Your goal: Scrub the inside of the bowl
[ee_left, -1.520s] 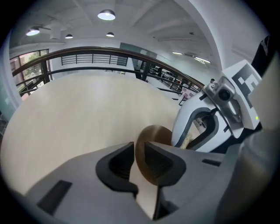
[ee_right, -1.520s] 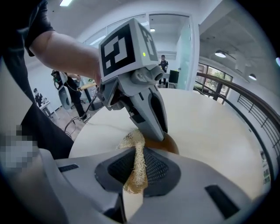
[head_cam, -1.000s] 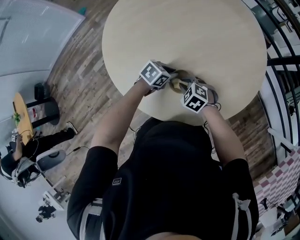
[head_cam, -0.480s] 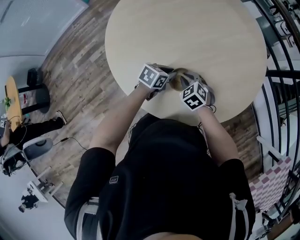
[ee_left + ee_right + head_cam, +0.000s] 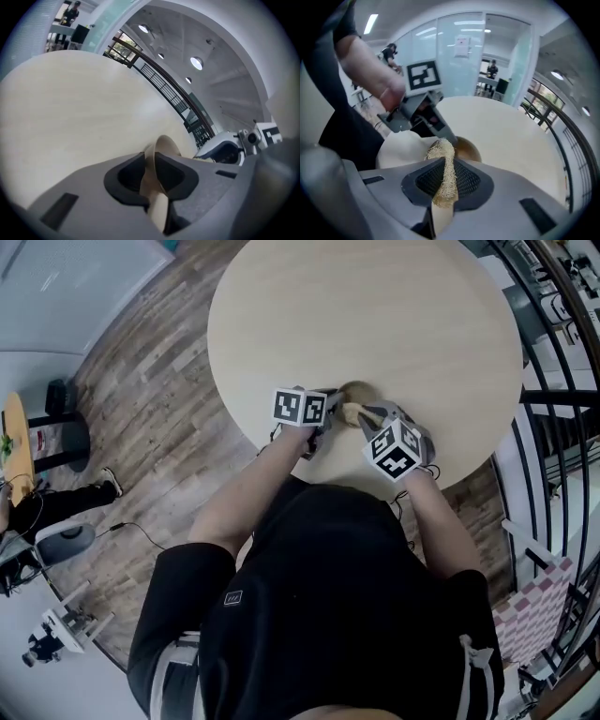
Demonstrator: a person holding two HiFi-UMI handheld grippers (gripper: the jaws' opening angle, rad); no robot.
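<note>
A small tan bowl sits near the front edge of the round table, tilted up on its side. My left gripper is shut on the bowl's rim, whose thin wall runs between the two pads. My right gripper is shut on a pale fibrous scrub pad. The pad's tip reaches into the bowl's brown inside. In the right gripper view, the left gripper holds the bowl from the left.
The pale wooden table top stretches away beyond the bowl. A black railing runs along its right side. Wood-plank floor lies to the left. A person sits on the floor at the far left.
Both grippers and the bowl have shifted slightly further onto the table. The left gripper's marker cube has turned more face-up. Both grips are unchanged.
</note>
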